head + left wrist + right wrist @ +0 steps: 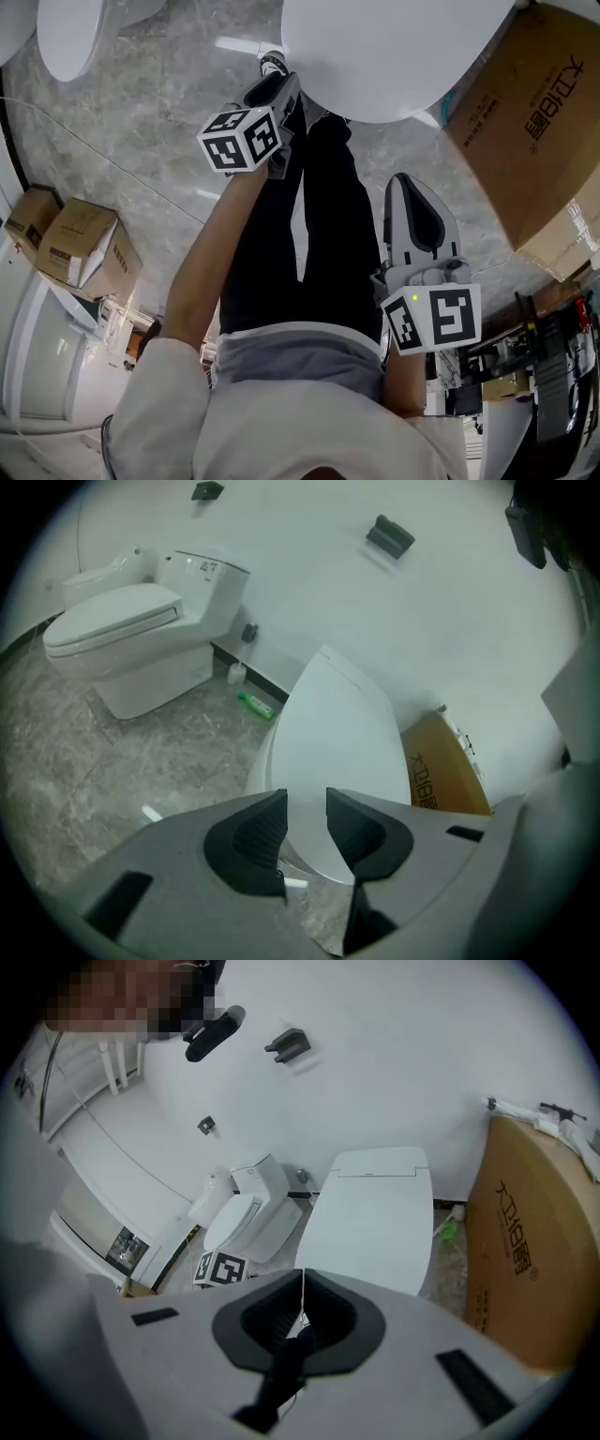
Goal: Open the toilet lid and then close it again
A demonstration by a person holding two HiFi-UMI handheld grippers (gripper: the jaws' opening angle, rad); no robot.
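The white toilet lid (375,56) lies flat and closed at the top of the head view. My left gripper (278,86) hovers just off its near edge. In the left gripper view its jaws (307,803) stand apart, open, with the lid (337,733) showing through the gap and nothing pressed between the pads. My right gripper (410,187) hangs lower, beside the person's leg and away from the lid. In the right gripper view its jaws (302,1279) are shut with nothing between them, and the lid (375,1208) lies ahead.
A large cardboard box (534,122) leans right of the toilet. A second toilet (131,639) stands to the left against the wall, with a green bottle (255,705) on the floor between. Smaller boxes (84,244) sit at the left. Black trouser legs (309,234) run between the grippers.
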